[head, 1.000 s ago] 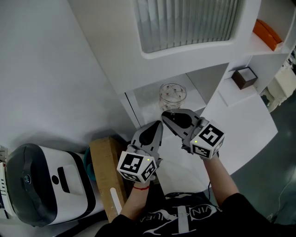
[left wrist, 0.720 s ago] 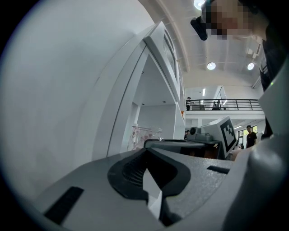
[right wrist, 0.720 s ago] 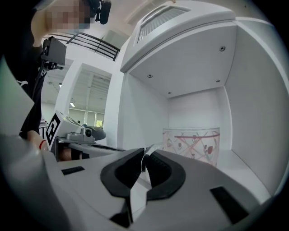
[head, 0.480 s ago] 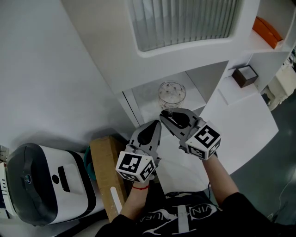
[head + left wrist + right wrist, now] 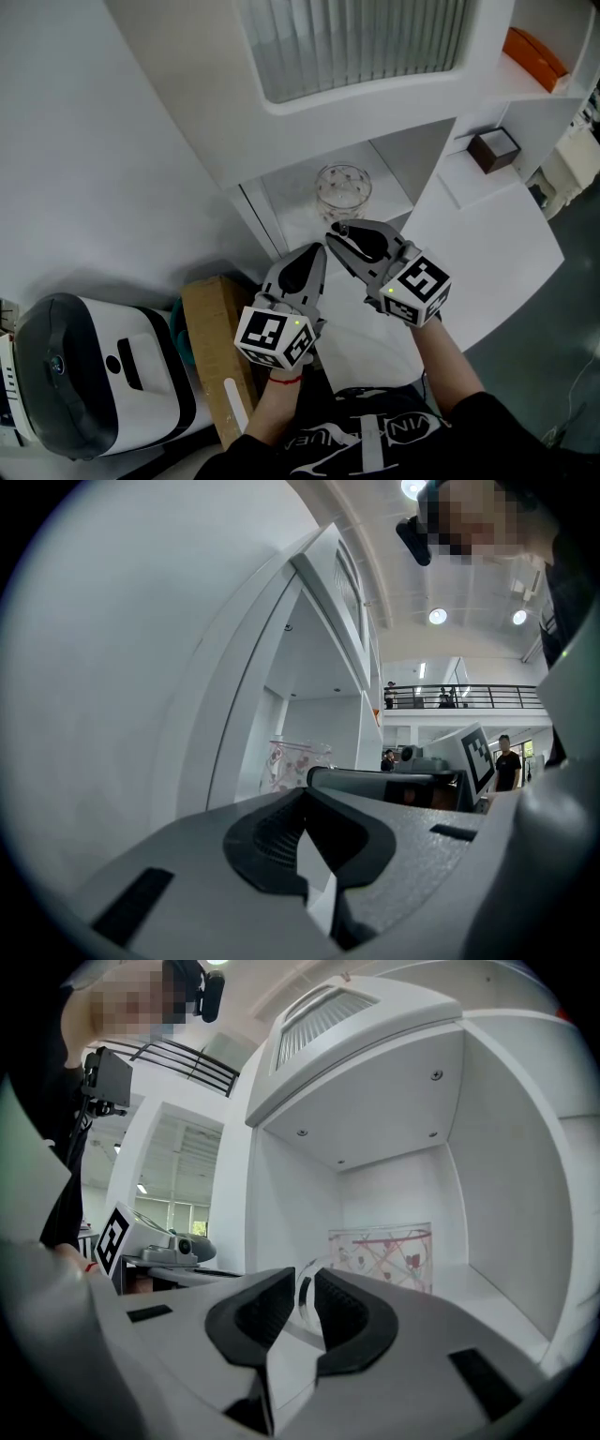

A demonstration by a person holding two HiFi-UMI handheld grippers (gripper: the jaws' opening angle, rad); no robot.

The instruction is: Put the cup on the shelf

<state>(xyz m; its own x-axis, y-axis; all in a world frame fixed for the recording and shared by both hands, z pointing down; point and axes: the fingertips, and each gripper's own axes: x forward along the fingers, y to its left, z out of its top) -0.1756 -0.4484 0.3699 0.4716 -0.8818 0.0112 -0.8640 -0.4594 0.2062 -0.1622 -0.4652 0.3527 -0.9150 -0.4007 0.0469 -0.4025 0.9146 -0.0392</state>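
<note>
A clear glass cup (image 5: 342, 190) with a red pattern stands upright in the white shelf niche (image 5: 291, 202). In the right gripper view the cup (image 5: 384, 1255) sits on the niche floor, and its thin curved handle (image 5: 302, 1299) lies in the narrow gap of my right gripper (image 5: 305, 1283). In the head view the right gripper (image 5: 334, 231) reaches the cup's near side at the shelf's front edge. My left gripper (image 5: 319, 251) hangs just left of it and lower, shut with nothing in it. From the left gripper (image 5: 305, 799) the cup (image 5: 295, 759) shows ahead.
A ribbed panel (image 5: 356, 37) overhangs the niche. A white counter (image 5: 487, 253) to the right carries a small brown box (image 5: 494, 150), with an orange thing (image 5: 532, 49) on a higher ledge. Lower left are a cardboard box (image 5: 214, 347) and a black-and-white appliance (image 5: 94, 375).
The head view has shifted slightly. Both grippers and the cup keep the same places relative to each other.
</note>
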